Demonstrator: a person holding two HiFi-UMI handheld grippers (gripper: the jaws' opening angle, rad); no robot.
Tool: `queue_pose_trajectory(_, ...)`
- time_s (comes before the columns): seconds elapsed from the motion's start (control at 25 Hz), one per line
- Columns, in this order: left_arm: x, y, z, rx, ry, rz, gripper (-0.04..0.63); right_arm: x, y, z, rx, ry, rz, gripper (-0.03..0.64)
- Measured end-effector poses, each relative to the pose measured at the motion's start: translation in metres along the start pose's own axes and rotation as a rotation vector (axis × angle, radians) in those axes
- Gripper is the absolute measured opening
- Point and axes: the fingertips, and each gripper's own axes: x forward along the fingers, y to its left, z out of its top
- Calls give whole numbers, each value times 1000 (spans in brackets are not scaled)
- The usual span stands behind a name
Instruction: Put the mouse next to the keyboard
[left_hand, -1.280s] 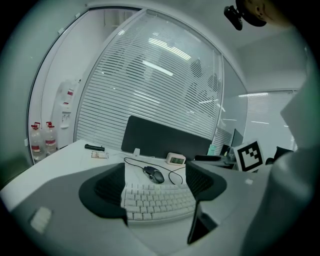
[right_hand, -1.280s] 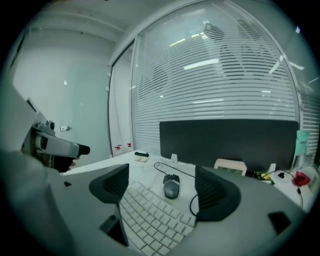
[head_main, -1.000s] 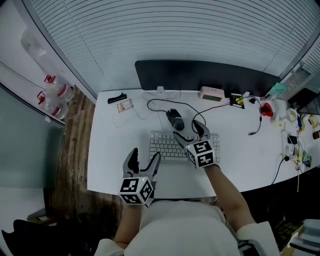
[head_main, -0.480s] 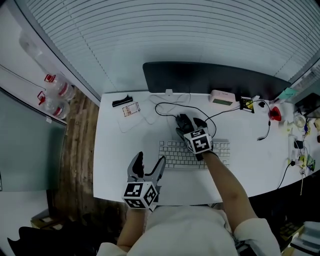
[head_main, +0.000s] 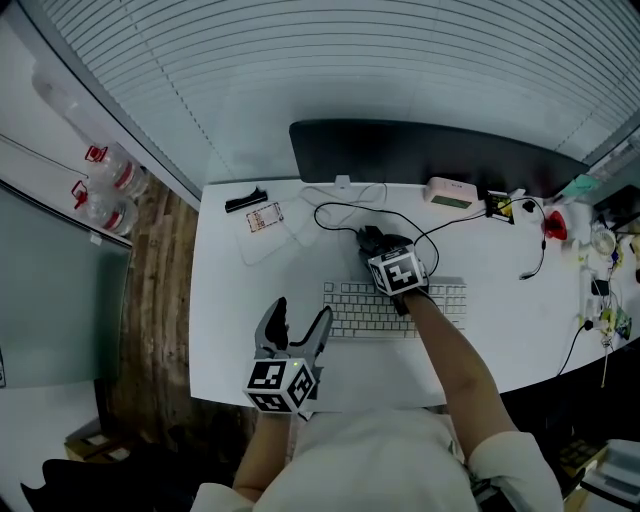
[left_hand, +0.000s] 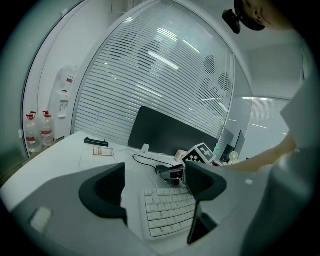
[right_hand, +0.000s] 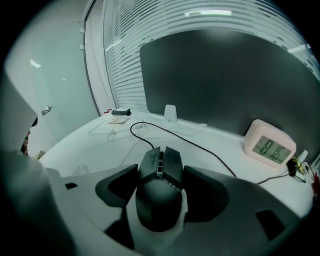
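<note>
Head view: mouse (head_main: 371, 236) between closing jaws

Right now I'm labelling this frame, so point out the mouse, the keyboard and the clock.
mouse (right_hand: 159, 202): right gripper view, on its rounded back.
keyboard (head_main: 350, 310): head view, on its left block of keys.
clock (right_hand: 267, 147): right gripper view, on its display.

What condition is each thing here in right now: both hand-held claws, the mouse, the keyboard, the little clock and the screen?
Left gripper: open, empty, held over the near edge of the desk.
Right gripper: jaws have just been closing, now snug against the sides of the mouse.
Mouse: resting on the desk behind the keyboard, cord attached.
Keyboard: lying flat on the desk.
Clock: upright, display showing digits.
Monitor: screen dark.
</note>
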Motion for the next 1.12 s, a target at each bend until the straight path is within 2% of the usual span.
queue_pose_trajectory(0.24, -2, -4, 4, 8, -9, -14, 365, -6, 2, 1, -7, -1, -9, 288)
queue_pose_trajectory(0.4, -6, -6, 6, 11, -18, -19, 365, -23, 7, 8, -46, -45, -27, 288)
queue_pose_trajectory(0.64, -9, -19, 4, 16, -24, -34, 365, -54, 2, 14, -44, -113, -58, 288)
queue_pose_trajectory(0.88, -4, -42, 0, 29, -15, -66, 365, -94, -18, 3, -1, -167, -103, 288)
queue_pose_trajectory(1.12, 3, -72, -4, 39, -14, -97, 365, -132, -52, -25, 40, -182, -159, 288)
